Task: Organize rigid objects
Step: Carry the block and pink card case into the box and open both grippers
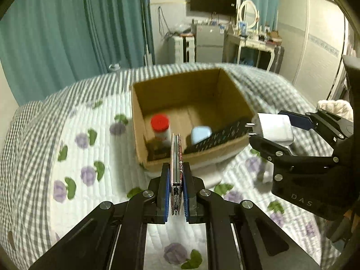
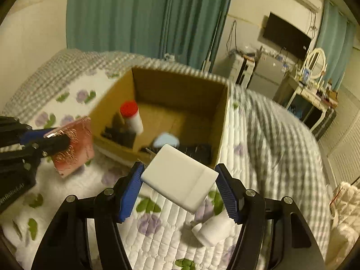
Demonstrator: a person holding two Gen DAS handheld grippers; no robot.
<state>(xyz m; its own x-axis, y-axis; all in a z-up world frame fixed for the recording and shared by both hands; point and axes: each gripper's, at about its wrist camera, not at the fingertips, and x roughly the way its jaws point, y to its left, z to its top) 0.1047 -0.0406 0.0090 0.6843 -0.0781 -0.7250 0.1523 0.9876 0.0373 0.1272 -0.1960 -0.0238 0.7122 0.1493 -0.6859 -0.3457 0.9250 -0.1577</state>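
An open cardboard box [image 1: 157, 85] [image 2: 180, 83] sits on the bed. Inside are a red-capped white bottle [image 1: 160, 127] [image 2: 131, 117], a pale blue case [image 1: 201, 133] [image 2: 165, 140] and a black remote [image 1: 225, 132]. My left gripper [image 1: 176, 173] [image 2: 56, 142] is shut on a thin pink patterned card [image 1: 176, 157] [image 2: 75, 145], held edge-on just in front of the box. My right gripper [image 2: 180, 180] [image 1: 272, 130] is shut on a white power adapter [image 2: 180, 177] [image 1: 273, 128], prongs towards the box's near right corner.
The bed has a white floral quilt [image 1: 78, 157] with a grey checked border. A small white bottle [image 2: 213, 230] lies on the quilt under my right gripper. Teal curtains, a fridge [image 1: 209, 42], a dressing table and a wall television stand beyond the bed.
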